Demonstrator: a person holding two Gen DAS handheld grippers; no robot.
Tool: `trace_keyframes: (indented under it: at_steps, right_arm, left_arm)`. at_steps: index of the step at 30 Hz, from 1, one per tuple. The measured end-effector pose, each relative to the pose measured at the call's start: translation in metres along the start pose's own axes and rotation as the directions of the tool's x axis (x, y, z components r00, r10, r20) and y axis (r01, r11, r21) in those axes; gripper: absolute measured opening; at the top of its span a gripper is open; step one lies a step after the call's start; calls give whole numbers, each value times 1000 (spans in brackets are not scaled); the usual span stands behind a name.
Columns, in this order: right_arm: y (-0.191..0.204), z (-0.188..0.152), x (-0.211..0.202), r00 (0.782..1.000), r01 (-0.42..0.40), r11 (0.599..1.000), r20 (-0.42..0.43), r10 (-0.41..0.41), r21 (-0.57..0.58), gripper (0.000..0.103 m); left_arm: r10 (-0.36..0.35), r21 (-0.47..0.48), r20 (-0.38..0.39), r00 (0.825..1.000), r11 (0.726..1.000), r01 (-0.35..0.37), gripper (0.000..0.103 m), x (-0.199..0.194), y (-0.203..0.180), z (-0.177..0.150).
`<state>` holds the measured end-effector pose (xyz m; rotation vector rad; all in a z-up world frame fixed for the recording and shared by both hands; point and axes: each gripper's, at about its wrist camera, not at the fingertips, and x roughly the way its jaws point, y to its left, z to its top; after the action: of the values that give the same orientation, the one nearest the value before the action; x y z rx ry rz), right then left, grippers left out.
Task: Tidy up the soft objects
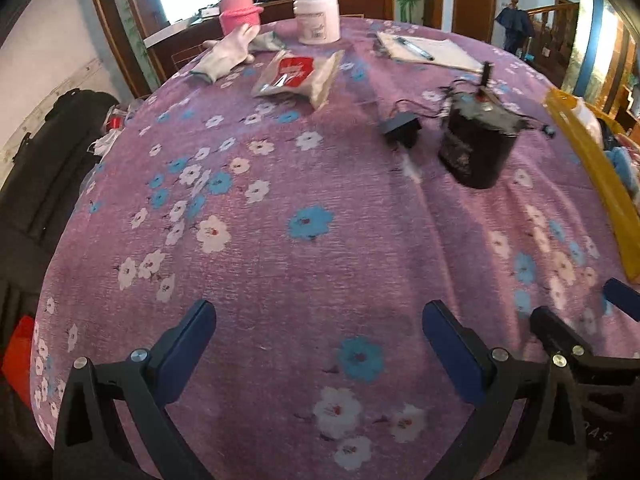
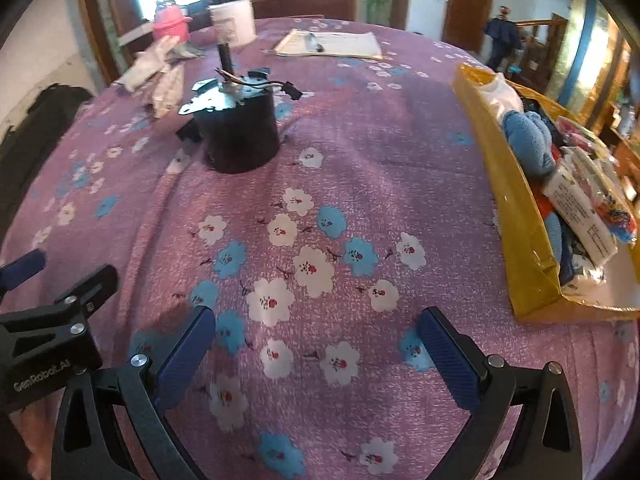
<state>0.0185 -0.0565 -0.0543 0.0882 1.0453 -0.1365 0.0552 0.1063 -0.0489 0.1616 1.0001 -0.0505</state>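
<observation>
Evidently both tools are between grabs: the left gripper (image 1: 319,354) and the right gripper (image 2: 316,354) hover side by side low over the near edge of the flowered tablecloth (image 1: 280,208), each with its jaws spread wide and nothing between them. Held this way, they look ready to reach for the next soft item, though that is my reading only.

Seen from the right wrist, the yellow box (image 2: 516,216) lies along the table edge at about three o'clock, near enough for short drops. It already holds a blue plush cloth (image 2: 528,140), a white fabric piece (image 2: 500,92) at its far end, a printed packet (image 2: 580,208) and other bright soft things I cannot tell apart.

From the left wrist, what seems left to sort lies well apart from the box, at about eleven o'clock: a pale glove (image 1: 228,54) beside a pink jar (image 1: 240,12), and a soft pouch with a red label (image 1: 298,78) just in front of it. A white tub (image 1: 318,18) stands at twelve o'clock and a notepad with a pen (image 1: 428,52) at one o'clock.

A black motor with loose wires (image 1: 476,140) stands at one o'clock, nearer in, and looks hard, so probably not meant for the box.
</observation>
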Motion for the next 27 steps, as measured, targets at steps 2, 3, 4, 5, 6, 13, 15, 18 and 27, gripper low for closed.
trace_keyframes:
  at_steps: [2,3,4,5,6,13,15,18,27]
  right_arm:
    - [2,1,0,1000,23,999,3,-23,36,103]
    - [2,2,1,1000,25,999,6,-26,37,103]
    - [2,2,0,1000,24,999,7,-24,34,103]
    - [2,2,0,1000,21,999,9,-21,35,103]
    - [1,1,0,1000,20,999,15,-21,35,103]
    - [2,1,0,999,24,999,30,-25,37,103]
    - [2,1,0,999,24,999,30,-25,36,103]
    - [1,1,0,999,24,999,31,-25,36,103]
    - [2,1,0,999,24,999,32,-25,36,103]
  left_arm:
    - [-9,-5,-2,1000,1000,9,103,4,4,2]
    - [-9,5,-9,1000,1000,9,103,7,4,3]
    - [-13,10,-8,1000,1000,13,103,8,3,3]
    - [-13,13,0,1000,1000,13,103,8,3,4]
    - [-14,15,11,1000,1000,14,103,8,3,4]
    - [-33,1,27,999,999,33,103,11,6,5]
    - [-89,-43,7,996,995,89,103,16,14,6]
    - [-90,-52,6,996,995,90,103,16,13,6]
    - [-90,-60,5,996,994,90,103,16,12,6]
